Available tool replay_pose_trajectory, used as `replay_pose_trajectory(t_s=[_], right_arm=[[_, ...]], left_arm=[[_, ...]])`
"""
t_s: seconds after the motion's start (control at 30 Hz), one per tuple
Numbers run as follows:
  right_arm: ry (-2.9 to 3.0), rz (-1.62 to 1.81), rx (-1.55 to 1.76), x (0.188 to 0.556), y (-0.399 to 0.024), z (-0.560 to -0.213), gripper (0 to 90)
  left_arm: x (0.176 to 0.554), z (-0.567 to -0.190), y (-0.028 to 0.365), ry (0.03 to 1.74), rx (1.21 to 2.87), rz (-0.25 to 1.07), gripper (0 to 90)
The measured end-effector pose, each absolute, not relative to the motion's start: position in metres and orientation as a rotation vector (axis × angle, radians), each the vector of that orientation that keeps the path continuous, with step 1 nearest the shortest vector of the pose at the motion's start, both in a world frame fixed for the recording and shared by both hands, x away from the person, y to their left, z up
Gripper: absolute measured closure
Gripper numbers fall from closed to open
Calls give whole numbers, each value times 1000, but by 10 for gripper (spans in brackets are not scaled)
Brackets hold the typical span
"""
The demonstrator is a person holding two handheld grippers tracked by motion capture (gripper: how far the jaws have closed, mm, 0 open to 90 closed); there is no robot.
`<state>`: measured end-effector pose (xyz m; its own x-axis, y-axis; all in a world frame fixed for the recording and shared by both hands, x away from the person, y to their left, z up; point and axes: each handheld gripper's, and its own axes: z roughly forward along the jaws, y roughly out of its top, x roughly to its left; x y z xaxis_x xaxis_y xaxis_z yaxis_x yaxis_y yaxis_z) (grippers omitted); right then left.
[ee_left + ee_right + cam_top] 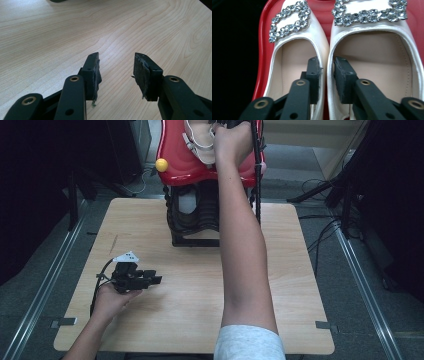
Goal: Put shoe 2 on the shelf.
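Right gripper (327, 75) jaws straddle touching inner walls of both shoes (372, 57) on red tray (263, 50), pads slightly apart, not pinching; withdrawal may drag pair askew. Left gripper (116, 72) parted, empty.

White shoes (372, 62) look satiny, with sparkling rhinestone buckles (289, 20). They sit on a glossy red plastic tray (263, 50). The table (50, 37) is smooth pale wood.

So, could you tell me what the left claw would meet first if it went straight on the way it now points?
Most likely the bare wooden tabletop: the left claw points low across it, jaws open and empty, with nothing in its line, though depth is hard to judge.
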<state>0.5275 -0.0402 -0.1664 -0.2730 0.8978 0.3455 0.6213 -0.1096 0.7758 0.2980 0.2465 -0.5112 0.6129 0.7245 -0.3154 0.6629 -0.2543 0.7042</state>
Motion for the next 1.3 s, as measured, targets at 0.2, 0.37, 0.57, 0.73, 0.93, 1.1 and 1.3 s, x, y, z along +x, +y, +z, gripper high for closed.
replay_pose_trajectory(t_s=[0.2, 0.37, 0.57, 0.73, 0.93, 1.1, 1.3], right_arm=[[1882, 1391, 1664, 523, -49, -161, 671], [1901, 1427, 1634, 517, -60, -153, 641], [1915, 1468, 1591, 508, -77, -147, 613], [1946, 1508, 1568, 502, -90, -147, 586], [1961, 1514, 1534, 493, -105, -151, 567], [1971, 1516, 1518, 484, -121, -159, 562], [1961, 1496, 1521, 477, -145, -169, 553]], left_arm=[[298, -511, 246, 1097, 1978, 87, 563], [298, -512, 245, 1098, 1985, 90, 563], [298, -512, 245, 1093, 1998, 92, 563], [299, -512, 245, 1093, 2003, 94, 563], [298, -513, 244, 1089, 2012, 90, 563], [298, -513, 242, 1091, 2015, 94, 563], [298, -513, 241, 1089, 2022, 93, 563]])
